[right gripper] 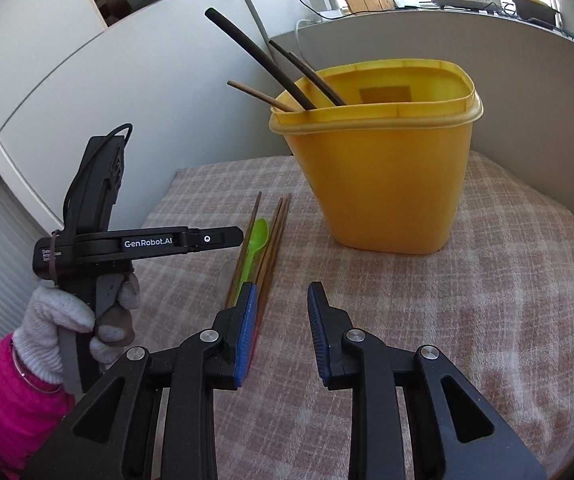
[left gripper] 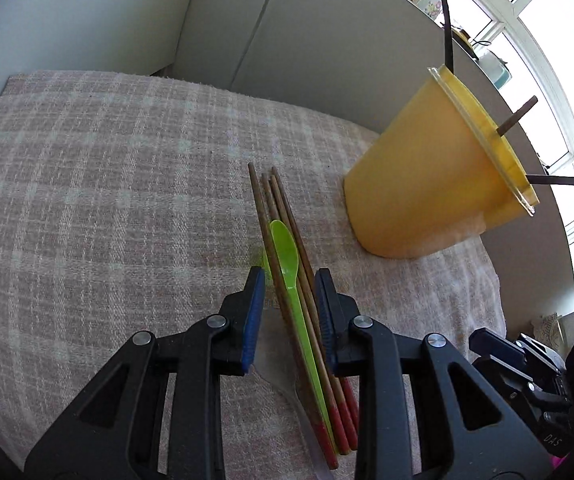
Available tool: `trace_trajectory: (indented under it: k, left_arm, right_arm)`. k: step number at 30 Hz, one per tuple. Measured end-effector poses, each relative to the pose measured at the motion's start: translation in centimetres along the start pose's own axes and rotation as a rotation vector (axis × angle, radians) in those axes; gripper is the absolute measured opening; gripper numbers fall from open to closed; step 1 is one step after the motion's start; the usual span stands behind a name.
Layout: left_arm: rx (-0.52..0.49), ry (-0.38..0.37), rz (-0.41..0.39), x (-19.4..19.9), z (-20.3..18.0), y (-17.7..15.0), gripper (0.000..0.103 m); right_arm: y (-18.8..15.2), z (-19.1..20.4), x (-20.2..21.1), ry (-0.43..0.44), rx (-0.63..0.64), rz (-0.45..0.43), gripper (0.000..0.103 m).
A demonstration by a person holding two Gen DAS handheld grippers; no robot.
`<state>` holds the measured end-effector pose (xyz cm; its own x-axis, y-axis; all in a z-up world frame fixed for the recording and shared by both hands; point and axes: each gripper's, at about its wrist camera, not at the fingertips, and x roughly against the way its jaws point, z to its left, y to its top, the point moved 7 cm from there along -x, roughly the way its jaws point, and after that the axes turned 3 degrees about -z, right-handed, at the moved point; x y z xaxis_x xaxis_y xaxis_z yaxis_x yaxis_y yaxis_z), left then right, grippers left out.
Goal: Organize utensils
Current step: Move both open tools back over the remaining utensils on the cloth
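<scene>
Several brown chopsticks with red ends (left gripper: 283, 200) lie in a bundle on the checked cloth, and a green plastic spoon (left gripper: 285, 248) rests on top of them. My left gripper (left gripper: 289, 272) is open and straddles the bundle low over the cloth, its blue pads clear of the utensils. The right wrist view shows the same chopsticks (right gripper: 277, 232) and green spoon (right gripper: 257, 240), with the left gripper (right gripper: 239, 237) side-on above them. My right gripper (right gripper: 281, 296) is open over bare cloth with nothing between its fingers, just right of the bundle's red ends.
A yellow tub (right gripper: 383, 184) stands on the cloth behind the bundle, holding black and brown sticks (right gripper: 255, 52). A gloved hand with a pink sleeve (right gripper: 55, 320) holds the left gripper. Something clear and plastic (left gripper: 275, 360) lies under the bundle. A grey wall (left gripper: 327, 40) backs the table.
</scene>
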<state>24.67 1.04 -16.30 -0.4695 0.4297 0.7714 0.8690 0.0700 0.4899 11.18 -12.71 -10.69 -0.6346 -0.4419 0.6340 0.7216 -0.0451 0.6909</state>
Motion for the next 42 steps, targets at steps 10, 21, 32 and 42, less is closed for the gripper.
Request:
trace_trajectory:
  k: [10,21,32,42]
  left_arm:
    - [0.055,-0.029,0.026,-1.4,1.6,0.0,0.024]
    - [0.039,-0.044,0.015,-3.3,-0.3,-0.2,0.015]
    - [0.012,-0.031,-0.003,-2.9,0.5,-0.5,0.009]
    - [0.02,-0.03,-0.008,-1.8,2.2,-0.6,0.009]
  right_arm:
    - [-1.0,0.6,-2.8,0.036,-0.04,0.08,0.024]
    - [-1.4,0.1,-7.1,0.063,-0.157,0.164,0.024]
    - [-0.5,0.8,-10.4,0.0,-0.157,0.162,0.024]
    - [-0.4,3.7,-13.4,-0.107,-0.045,0.193,0.022]
